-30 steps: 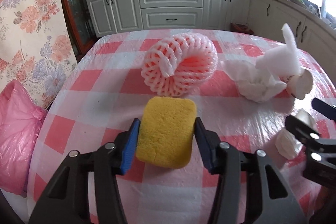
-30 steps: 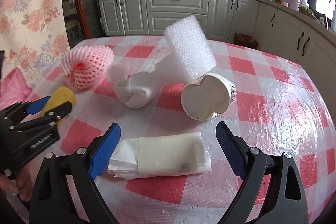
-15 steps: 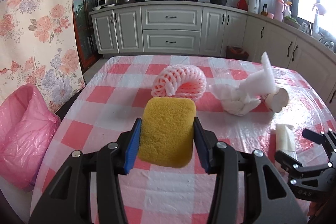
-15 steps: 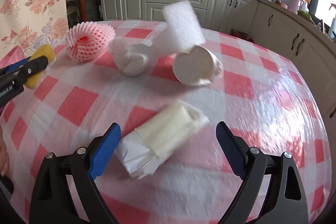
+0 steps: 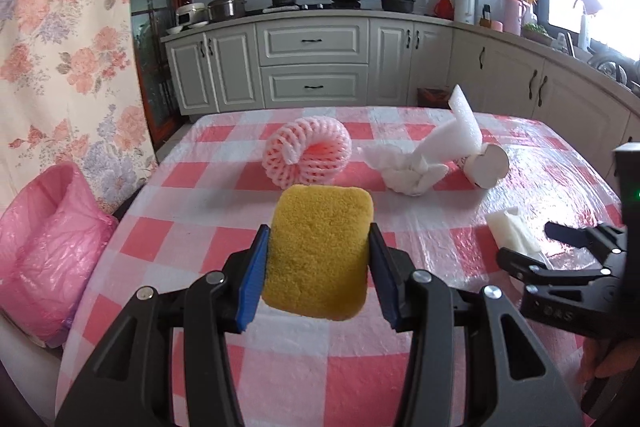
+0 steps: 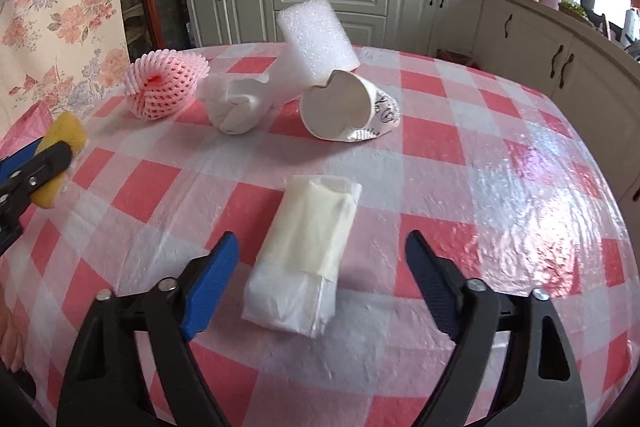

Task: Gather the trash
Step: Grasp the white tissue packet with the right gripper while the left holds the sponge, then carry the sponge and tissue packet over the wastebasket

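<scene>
My left gripper (image 5: 316,275) is shut on a yellow sponge (image 5: 318,251) and holds it above the checked table (image 5: 192,227). The sponge also shows in the right wrist view (image 6: 60,147). My right gripper (image 6: 320,279) is open, its jaws on either side of a folded white tissue pack (image 6: 308,251) lying on the table. The pack also shows in the left wrist view (image 5: 512,229). Further back lie a pink foam fruit net (image 6: 164,87), a crumpled white tissue (image 6: 236,103), a white foam sheet (image 6: 316,39) and a crushed paper cup (image 6: 348,111).
A pink plastic bag (image 5: 48,251) hangs open off the table's left edge. Kitchen cabinets (image 5: 312,63) stand behind the table. The tablecloth is covered in shiny plastic film.
My left gripper has lifted and pulled back with the sponge. My right gripper has swung round, so the tissue pack now lies lengthwise between its jaws.
</scene>
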### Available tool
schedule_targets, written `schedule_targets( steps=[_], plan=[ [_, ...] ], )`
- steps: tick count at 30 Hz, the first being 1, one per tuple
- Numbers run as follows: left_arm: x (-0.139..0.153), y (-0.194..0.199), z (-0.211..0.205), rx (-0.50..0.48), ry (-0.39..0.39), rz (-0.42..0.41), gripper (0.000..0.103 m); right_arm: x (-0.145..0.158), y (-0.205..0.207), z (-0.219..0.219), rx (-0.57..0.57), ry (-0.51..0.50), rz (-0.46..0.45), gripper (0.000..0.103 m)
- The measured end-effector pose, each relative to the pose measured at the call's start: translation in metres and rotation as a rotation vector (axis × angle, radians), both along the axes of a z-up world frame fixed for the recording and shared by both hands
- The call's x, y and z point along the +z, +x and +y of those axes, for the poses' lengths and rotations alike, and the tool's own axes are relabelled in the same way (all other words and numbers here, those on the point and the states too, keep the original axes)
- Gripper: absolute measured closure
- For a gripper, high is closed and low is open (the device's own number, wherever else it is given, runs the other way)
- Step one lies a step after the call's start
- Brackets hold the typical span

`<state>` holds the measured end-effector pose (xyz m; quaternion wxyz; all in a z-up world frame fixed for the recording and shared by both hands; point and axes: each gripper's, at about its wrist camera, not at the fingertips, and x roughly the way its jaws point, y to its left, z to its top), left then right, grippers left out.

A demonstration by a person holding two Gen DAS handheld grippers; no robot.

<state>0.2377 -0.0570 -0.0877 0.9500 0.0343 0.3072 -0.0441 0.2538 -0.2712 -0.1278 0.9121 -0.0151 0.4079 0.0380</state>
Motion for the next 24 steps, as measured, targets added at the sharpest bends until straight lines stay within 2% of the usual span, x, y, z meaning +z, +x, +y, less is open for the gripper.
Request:
schedule_targets(
  steps=[2,3,4,7,11,16,24],
  plan=[
    [0.002,-0.004,0.004,0.011,-0.002,-0.005,0.057,-0.004,0.005,0.002,0.007,0.005,0.023,0.039],
    [0.003,-0.006,0.006,0.015,-0.002,-0.009,0.057,-0.004,0.006,0.002,0.013,0.017,0.028,0.051],
    [0.004,-0.007,0.008,0.019,-0.001,-0.013,0.057,-0.004,0.006,0.002,0.016,0.025,0.028,0.058],
    [0.008,-0.016,0.013,0.029,-0.009,-0.026,0.057,-0.001,0.000,0.002,0.031,0.072,0.016,0.066],
    [0.012,-0.028,0.019,0.033,-0.016,-0.047,0.057,0.012,-0.019,0.015,0.102,0.103,-0.046,0.069],
    [0.020,-0.053,0.036,0.062,0.003,-0.094,0.057,0.037,-0.042,0.055,0.263,0.137,-0.135,0.069],
    [0.045,-0.083,0.102,0.200,0.026,-0.162,0.057,0.077,-0.044,0.125,0.441,0.174,-0.230,0.069]
  ],
)
